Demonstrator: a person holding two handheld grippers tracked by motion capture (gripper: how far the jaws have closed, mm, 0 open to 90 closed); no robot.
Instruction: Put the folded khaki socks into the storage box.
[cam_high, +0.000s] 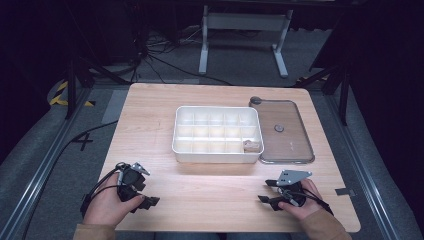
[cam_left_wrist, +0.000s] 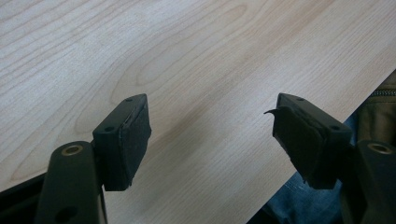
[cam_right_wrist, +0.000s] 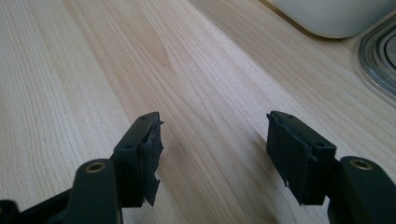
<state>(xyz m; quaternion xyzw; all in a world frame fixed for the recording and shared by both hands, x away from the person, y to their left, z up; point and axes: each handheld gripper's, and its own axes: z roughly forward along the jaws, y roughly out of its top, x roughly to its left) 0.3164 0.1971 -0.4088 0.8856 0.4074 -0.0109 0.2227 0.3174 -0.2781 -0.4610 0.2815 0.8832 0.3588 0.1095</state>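
Both held low over the near edge of the wooden counter (cam_high: 150, 125): left gripper (cam_high: 145, 195) at near left, jaws spread wide, nothing between them but bare wood; right gripper (cam_high: 268, 192) at near right, likewise wide open and empty. Well ahead, mid-counter, a white compartment tray (cam_high: 216, 149) with a small pale item (cam_high: 252, 146) in its near right cell. Touching its right side, a clear flat lid (cam_high: 290, 125) lying on the counter.

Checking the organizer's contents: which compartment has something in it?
The compartment at the tray's near right corner, beside the lid; it holds a small tan item, the others look empty.
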